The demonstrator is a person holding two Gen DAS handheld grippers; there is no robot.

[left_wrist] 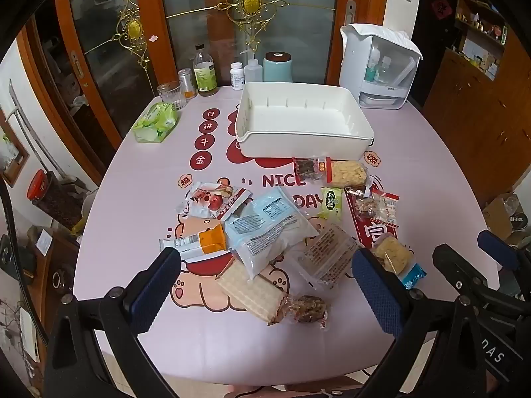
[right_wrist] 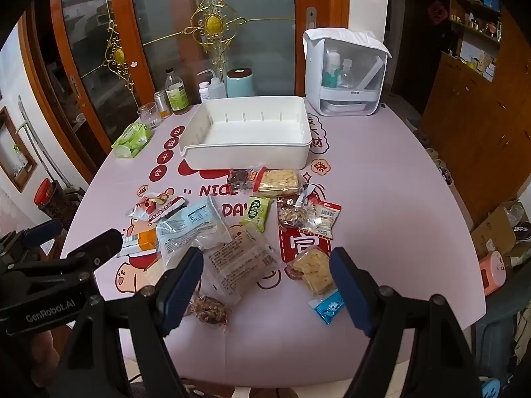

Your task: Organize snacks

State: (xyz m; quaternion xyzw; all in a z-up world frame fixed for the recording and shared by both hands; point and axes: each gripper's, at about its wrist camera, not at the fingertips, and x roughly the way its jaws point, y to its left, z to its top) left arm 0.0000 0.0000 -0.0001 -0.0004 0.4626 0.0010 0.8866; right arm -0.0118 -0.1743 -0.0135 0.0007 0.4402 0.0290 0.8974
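Note:
Several wrapped snacks lie scattered on the pink table: a pale blue pack (left_wrist: 265, 222) (right_wrist: 189, 222), an orange pack (left_wrist: 205, 240), a wafer pack (left_wrist: 249, 290), a nut bar (left_wrist: 307, 308) (right_wrist: 209, 310), a clear biscuit packet (left_wrist: 328, 255) (right_wrist: 239, 262) and a yellow cracker pack (left_wrist: 395, 258) (right_wrist: 313, 270). Behind them stands an empty white bin (left_wrist: 303, 139) (right_wrist: 245, 157). My left gripper (left_wrist: 265, 288) hovers open above the wafer and nut bar. My right gripper (right_wrist: 267, 288) hovers open over the biscuit packet, holding nothing.
A green tissue pack (left_wrist: 154, 122) lies at the far left of the table. Bottles, a glass (left_wrist: 171, 94) and a teal canister (left_wrist: 277, 68) line the back edge. A white dispenser box (left_wrist: 378, 69) stands at the back right. More small snacks (left_wrist: 345, 174) lie just in front of the bin.

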